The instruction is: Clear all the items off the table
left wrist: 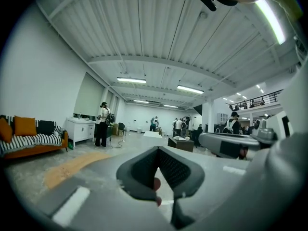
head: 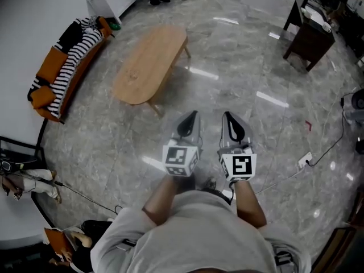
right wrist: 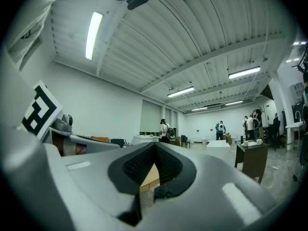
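Left claw & right claw are both closed w/ nothing between, held near the body, well apart from the oval wooden surface, whose top looks bare, so no item's weight or grip place can be judged.

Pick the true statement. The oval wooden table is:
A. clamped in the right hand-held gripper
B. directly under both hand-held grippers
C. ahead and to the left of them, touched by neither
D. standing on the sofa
C: in the head view the oval wooden table stands ahead and to the left of the left hand-held gripper and the right hand-held gripper, apart from both.
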`<action>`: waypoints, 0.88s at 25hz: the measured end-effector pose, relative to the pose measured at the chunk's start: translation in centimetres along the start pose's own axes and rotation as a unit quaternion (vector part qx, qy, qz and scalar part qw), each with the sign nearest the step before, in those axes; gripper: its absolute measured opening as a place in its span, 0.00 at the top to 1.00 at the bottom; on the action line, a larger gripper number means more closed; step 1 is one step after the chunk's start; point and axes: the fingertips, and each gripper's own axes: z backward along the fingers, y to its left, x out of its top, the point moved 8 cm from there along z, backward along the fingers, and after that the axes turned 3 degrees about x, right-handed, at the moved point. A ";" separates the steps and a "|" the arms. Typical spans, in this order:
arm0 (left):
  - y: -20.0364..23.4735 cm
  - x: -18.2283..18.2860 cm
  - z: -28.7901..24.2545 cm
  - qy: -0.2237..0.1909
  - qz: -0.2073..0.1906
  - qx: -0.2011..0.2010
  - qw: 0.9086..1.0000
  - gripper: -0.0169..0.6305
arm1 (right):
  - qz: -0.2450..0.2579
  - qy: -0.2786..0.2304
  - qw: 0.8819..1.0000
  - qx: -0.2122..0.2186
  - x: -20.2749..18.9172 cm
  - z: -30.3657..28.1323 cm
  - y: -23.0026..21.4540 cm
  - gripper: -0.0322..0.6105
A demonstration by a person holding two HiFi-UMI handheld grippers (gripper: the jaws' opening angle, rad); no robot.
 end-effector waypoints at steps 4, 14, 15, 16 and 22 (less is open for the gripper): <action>3.0 0.3 -1.8 -0.003 -0.001 0.013 1.000 0.94 | 0.003 0.001 1.000 0.018 -0.2 -3.9 0.7 0.94; 10.9 1.1 -4.0 0.008 0.004 0.065 0.998 0.94 | -0.002 0.011 0.997 0.076 -1.2 -13.0 3.8 0.94; 11.5 0.9 -3.9 0.009 0.007 0.077 0.997 0.94 | -0.006 0.013 0.996 0.088 -1.5 -13.7 4.0 0.94; 12.1 0.7 -3.8 0.011 0.009 0.090 0.996 0.94 | -0.009 0.015 0.995 0.100 -1.8 -14.3 4.2 0.94; 17.7 -0.2 -1.0 0.016 0.030 0.175 0.984 0.94 | -0.022 0.027 0.985 0.167 -3.0 -19.3 8.0 0.94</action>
